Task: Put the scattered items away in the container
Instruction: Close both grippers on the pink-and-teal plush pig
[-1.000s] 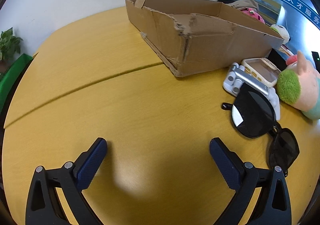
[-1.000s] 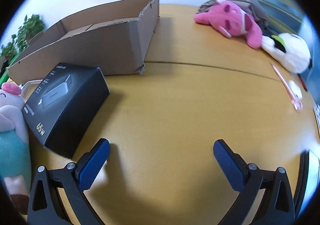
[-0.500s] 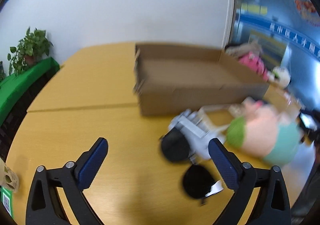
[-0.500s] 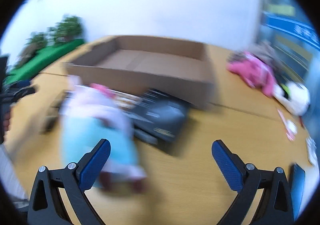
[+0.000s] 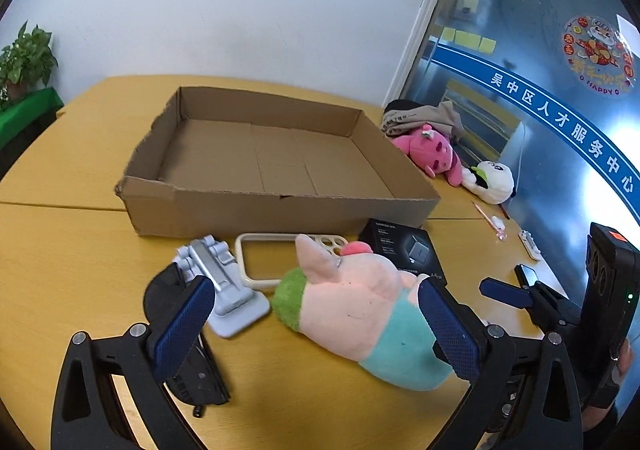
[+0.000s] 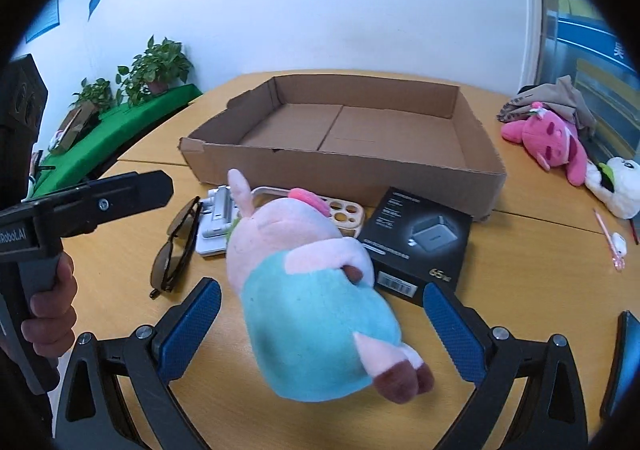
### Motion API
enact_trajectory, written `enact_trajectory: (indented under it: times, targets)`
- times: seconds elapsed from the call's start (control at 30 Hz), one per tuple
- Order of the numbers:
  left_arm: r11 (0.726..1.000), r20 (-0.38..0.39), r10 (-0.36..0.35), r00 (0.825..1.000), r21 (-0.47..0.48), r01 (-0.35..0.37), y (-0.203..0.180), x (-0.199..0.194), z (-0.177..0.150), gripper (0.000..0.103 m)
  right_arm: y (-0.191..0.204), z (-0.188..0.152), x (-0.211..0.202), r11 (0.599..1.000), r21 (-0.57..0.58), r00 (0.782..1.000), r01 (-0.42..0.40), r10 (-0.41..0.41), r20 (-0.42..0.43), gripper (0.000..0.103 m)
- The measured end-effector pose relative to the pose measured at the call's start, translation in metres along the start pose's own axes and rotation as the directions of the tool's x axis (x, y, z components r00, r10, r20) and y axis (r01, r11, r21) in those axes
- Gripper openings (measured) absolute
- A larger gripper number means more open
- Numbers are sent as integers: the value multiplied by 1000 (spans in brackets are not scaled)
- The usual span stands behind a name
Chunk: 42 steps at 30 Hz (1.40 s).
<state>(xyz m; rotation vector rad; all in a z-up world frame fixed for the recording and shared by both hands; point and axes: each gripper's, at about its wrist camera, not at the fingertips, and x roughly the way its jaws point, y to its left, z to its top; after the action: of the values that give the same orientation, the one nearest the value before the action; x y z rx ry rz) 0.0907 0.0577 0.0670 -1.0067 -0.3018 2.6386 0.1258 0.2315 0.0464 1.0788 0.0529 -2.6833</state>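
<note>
An open, empty cardboard box (image 5: 276, 206) (image 6: 360, 166) stands on the yellow table. In front of it lie a pig plush in a teal dress (image 5: 360, 310) (image 6: 304, 290), a black charger box (image 5: 412, 254) (image 6: 416, 242), a beige phone case (image 5: 260, 250) (image 6: 340, 214), a grey phone stand (image 5: 224, 282) (image 6: 216, 222) and black sunglasses (image 5: 168, 290) (image 6: 176, 246). My left gripper (image 5: 316, 330) is open and empty above the plush. My right gripper (image 6: 320, 330) is open and empty, with the plush's body between its fingers.
A pink plush (image 5: 432, 150) (image 6: 552, 138) and a white plush (image 5: 492, 182) (image 6: 616, 186) lie at the right of the box, with cloth behind and a pink pen (image 6: 608, 242) nearby. Potted plants (image 6: 156, 66) stand past the table's left edge.
Both grippers have risen and pulled back from low over the table. Both views now look down on the box and the items before it. Both stay open.
</note>
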Motion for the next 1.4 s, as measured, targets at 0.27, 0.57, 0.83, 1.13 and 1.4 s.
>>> enact_trajectory:
  times: [0.27,0.57,0.83,1.13,1.4]
  targets:
    - [996,-67,-19,998,-91,13,10,23,-4,103,-7,-4,1,1000,21,1000,5,-5,-16,101]
    - [994,-129,-47,991,-100,34,9,49,-11,103,-5,-6,5,1000,17,1000,-1,2,-31,101]
    - [987,-178,-120,977,-129,98,14,65,-17,103,-3,-9,13,1000,10,998,-25,25,-59,101]
    - [978,-218,-185,958,-141,156,10,80,-22,96,-5,-13,20,1000,0,996,-20,20,-83,101]
    - [962,-223,-249,942,-173,213,13,94,-18,95,-8,-21,36,999,2,987,-40,40,-155,101]
